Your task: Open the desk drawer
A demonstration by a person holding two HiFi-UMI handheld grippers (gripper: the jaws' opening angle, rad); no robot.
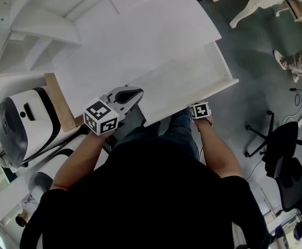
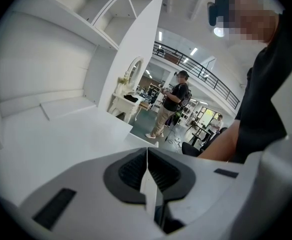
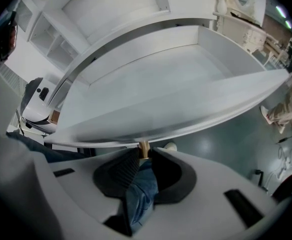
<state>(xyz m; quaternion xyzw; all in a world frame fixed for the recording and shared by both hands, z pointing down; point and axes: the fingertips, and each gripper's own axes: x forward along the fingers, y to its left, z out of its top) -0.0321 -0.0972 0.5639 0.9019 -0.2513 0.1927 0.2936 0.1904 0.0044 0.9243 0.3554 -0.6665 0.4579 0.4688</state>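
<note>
The white desk has its drawer pulled out toward me, its inside bare. In the right gripper view I look up at the drawer from below its front. A small wooden knob under the front edge sits between the tips of my right gripper, which is shut on it. In the head view only that gripper's marker cube shows below the drawer front. My left gripper hovers at the drawer's near left corner, jaws pressed together on nothing.
A white shelf unit stands at the desk's back left. A white rounded machine and a wooden board are to the left. An office chair is on the floor at right. A person stands farther off.
</note>
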